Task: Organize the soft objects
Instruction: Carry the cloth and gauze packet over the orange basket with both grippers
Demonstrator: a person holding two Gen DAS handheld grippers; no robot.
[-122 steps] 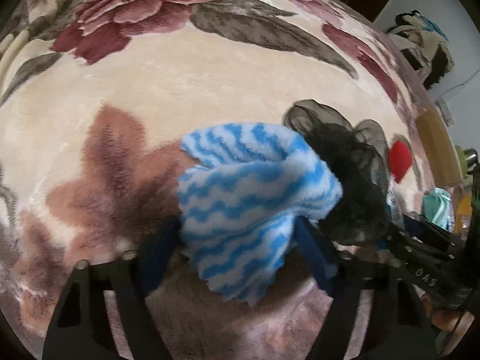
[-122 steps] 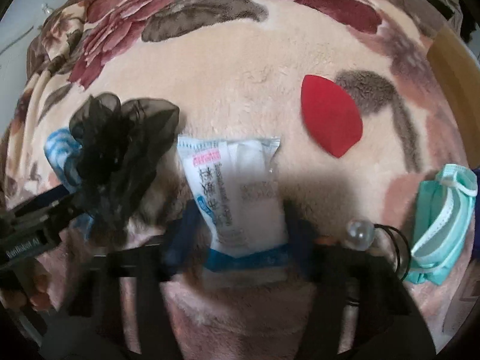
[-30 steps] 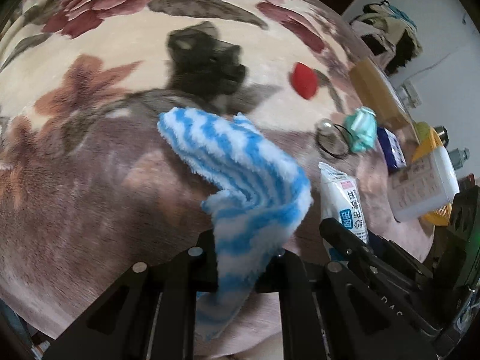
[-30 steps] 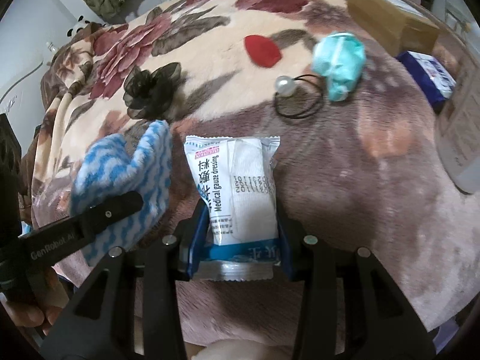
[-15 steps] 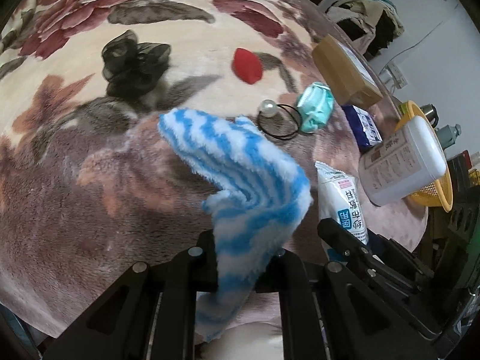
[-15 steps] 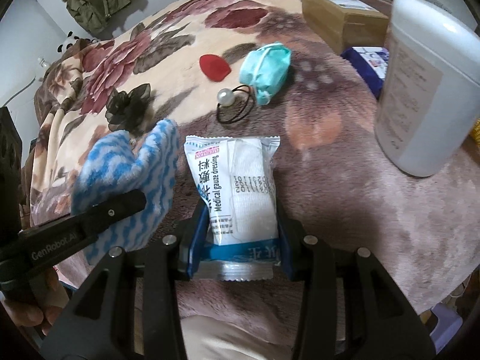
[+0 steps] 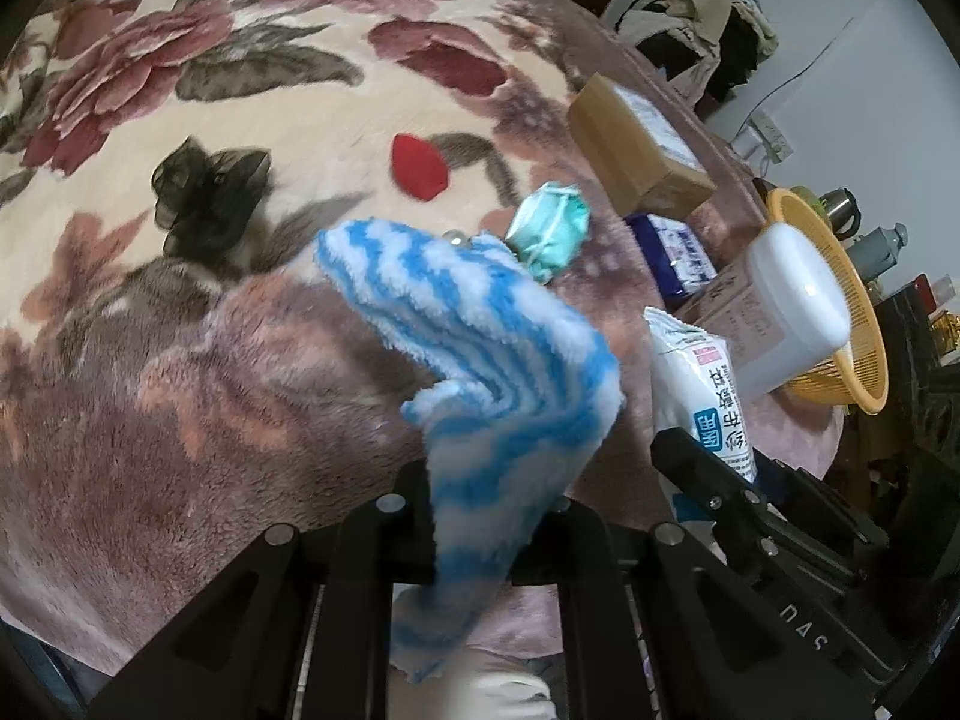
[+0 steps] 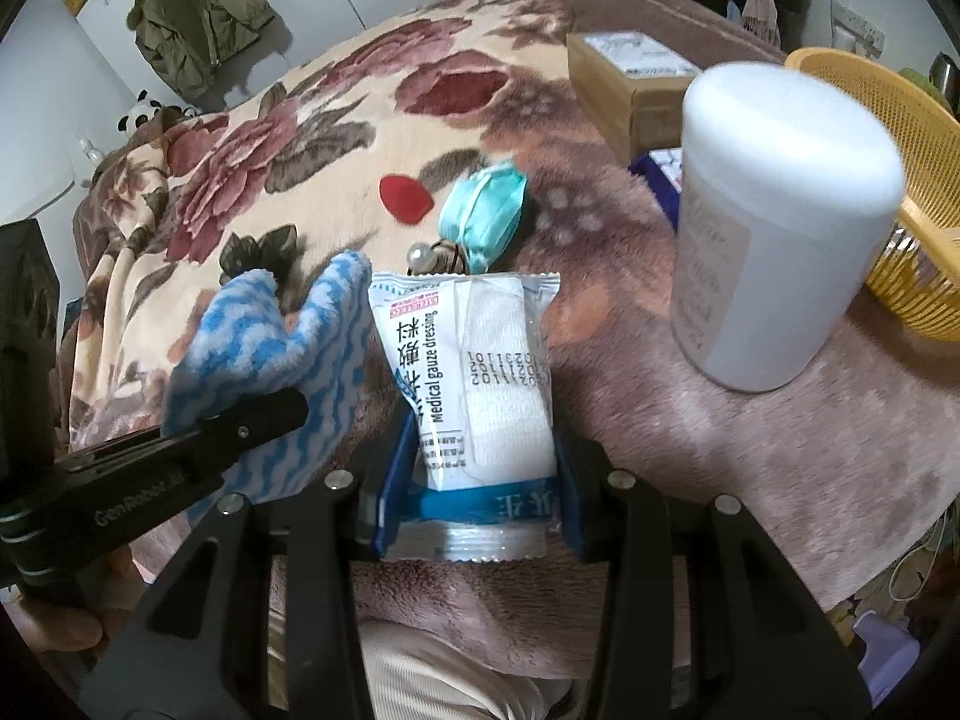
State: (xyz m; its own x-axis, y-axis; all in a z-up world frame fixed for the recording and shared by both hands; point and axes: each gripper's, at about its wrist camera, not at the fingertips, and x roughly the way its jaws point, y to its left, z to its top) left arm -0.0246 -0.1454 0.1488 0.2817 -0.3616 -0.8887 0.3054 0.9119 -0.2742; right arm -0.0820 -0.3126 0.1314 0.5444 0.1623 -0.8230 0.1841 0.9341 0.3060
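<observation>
Left wrist view: the left claw point(image 7: 480, 531) is clenched on the lower end of the blue-striped cloth point(image 7: 480, 354), which stands clear above the floral blanket point(image 7: 240, 360); gripping one end probably lets the rest trail free for dropping. The yellow basket point(image 7: 864, 330) sits at the far right behind a white bottle point(image 7: 786, 312). Right wrist view: the right claw point(image 8: 474, 480) grasps the gauze packet point(image 8: 474, 372) across its width, held flat and aloft, likely so that it carries steadily toward the basket. The teal mask point(image 8: 486, 213) lies unsorted.
</observation>
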